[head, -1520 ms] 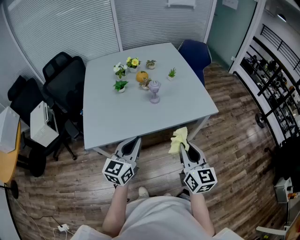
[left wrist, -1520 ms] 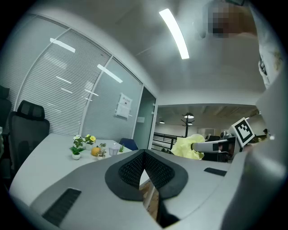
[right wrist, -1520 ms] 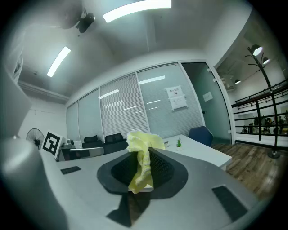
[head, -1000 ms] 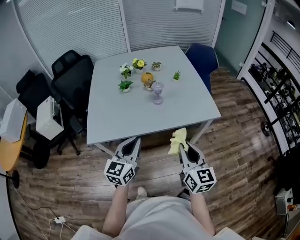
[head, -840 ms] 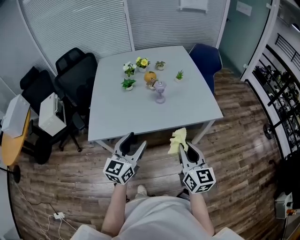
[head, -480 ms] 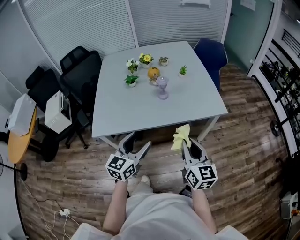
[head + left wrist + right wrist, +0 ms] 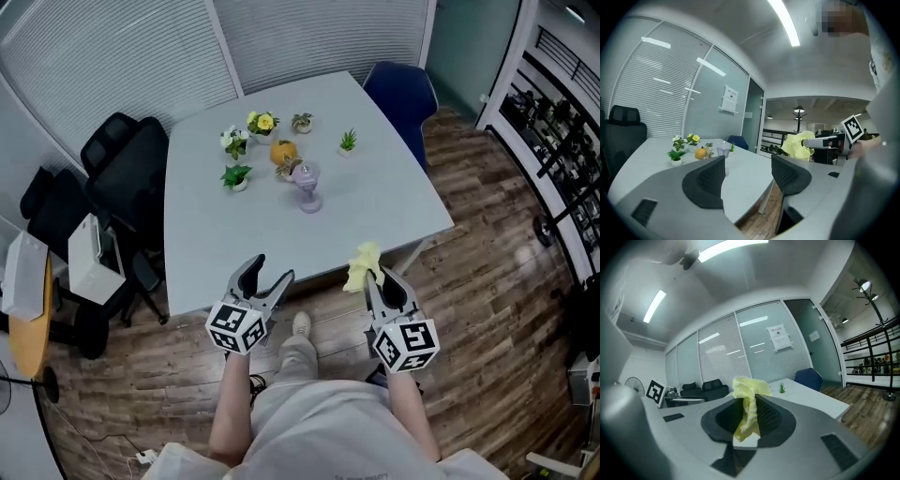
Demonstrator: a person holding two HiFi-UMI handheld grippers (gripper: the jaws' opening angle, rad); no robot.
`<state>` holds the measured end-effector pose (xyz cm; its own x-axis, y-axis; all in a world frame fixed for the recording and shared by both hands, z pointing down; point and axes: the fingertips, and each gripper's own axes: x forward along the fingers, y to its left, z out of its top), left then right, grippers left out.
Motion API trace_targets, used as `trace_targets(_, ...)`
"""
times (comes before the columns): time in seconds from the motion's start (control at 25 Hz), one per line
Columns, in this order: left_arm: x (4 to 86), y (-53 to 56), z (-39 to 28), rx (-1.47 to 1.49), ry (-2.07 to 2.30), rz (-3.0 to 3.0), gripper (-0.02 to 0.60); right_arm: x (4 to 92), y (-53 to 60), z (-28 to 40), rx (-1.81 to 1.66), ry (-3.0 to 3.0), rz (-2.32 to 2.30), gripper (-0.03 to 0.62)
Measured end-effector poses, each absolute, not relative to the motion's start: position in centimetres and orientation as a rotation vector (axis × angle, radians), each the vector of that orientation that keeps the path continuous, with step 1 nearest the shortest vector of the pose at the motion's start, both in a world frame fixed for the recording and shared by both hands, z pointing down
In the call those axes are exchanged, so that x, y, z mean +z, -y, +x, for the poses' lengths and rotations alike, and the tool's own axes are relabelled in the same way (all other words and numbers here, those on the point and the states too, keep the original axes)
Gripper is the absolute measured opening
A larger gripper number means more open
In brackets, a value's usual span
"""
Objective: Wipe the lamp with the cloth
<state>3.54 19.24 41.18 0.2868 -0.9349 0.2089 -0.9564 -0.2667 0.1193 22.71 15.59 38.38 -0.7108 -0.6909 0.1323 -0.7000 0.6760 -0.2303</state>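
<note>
A small purple lamp (image 7: pixel 307 186) stands near the middle of the grey table (image 7: pixel 375 216); in the left gripper view this lamp (image 7: pixel 723 150) shows just past the left jaw. My left gripper (image 7: pixel 265 277) hovers at the table's near edge. Its jaws have just been opening and stand wide with nothing between them (image 7: pixel 748 159). My right gripper (image 7: pixel 375 272) is shut on a crumpled yellow cloth (image 7: pixel 362 265), which sticks up from between the pads (image 7: pixel 747 404). Both grippers are well short of the lamp.
Several small potted plants (image 7: pixel 236 175) and an orange object (image 7: pixel 283 152) cluster behind the lamp. Black office chairs (image 7: pixel 122 173) stand at the table's left, a blue chair (image 7: pixel 398 94) at its far right. A white box (image 7: pixel 89 262) sits at the left. The floor is wood.
The left gripper's jaws went from shut to wide open. Both grippers came forward to the table's near edge as the person stepped closer. The cloth stays in the right gripper.
</note>
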Motion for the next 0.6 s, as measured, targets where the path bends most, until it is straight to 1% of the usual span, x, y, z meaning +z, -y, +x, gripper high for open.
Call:
trace_targets(0.32,43.6,-6.8,-2.6,0.297,1.418,2.458,0.296,38.2,-4.8,15.6,0.416,2.736,1.326,0.075)
trace_targets(0.6,47.2,-0.6,-6.0,0.404,1.197,2.494,0.304,39.9,0.2,11.8,0.454,2.644,1.398,0.075)
